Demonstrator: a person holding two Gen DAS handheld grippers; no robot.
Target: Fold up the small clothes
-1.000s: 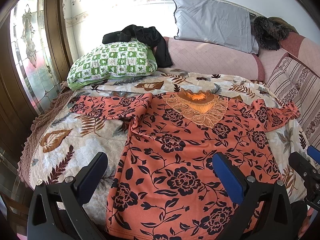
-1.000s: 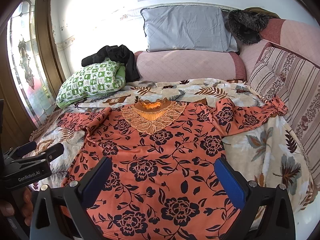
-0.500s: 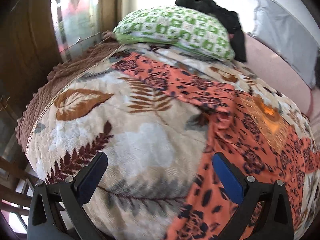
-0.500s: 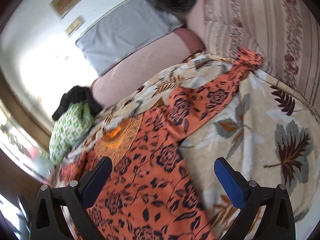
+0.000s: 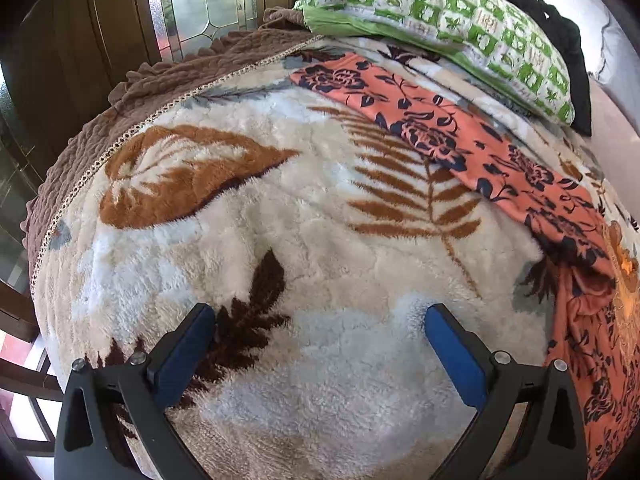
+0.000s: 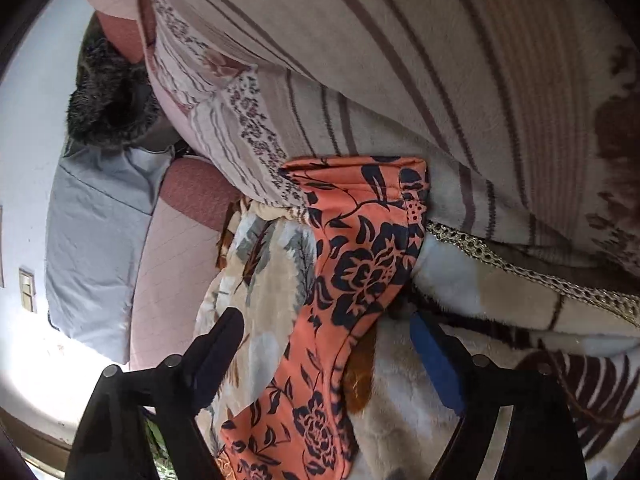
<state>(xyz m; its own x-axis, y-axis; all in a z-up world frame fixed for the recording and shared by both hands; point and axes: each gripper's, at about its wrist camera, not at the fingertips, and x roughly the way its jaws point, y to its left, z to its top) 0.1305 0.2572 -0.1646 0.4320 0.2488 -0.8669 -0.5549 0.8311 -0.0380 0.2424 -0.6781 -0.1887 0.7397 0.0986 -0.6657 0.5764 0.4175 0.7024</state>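
Note:
An orange blouse with dark flowers lies spread on a fluffy leaf-print blanket (image 5: 320, 208). In the left wrist view its left sleeve (image 5: 424, 128) runs across the upper right, and the body (image 5: 600, 360) is at the right edge. My left gripper (image 5: 320, 344) hovers open over bare blanket, short of that sleeve, with nothing between its fingers. In the right wrist view, which is rolled on its side, the right sleeve (image 6: 360, 272) lies between the fingers of my right gripper (image 6: 326, 334). Its jaws are closing, and the pads stand clear of the cloth.
A green-and-white pillow (image 5: 460, 20) with a black garment (image 5: 560, 32) sits behind the left sleeve. A brown quilted cover (image 5: 120, 120) edges the bed beside a glazed wooden door (image 5: 192, 0). A striped cushion (image 6: 400, 60), a grey pillow (image 6: 92, 240) and a dark furry item (image 6: 108, 100) crowd the right sleeve's cuff.
Both grippers left the blouse's hem. The left swung out and down over the blanket near the left sleeve. The right rolled and moved to straddle the right sleeve, its jaws narrower.

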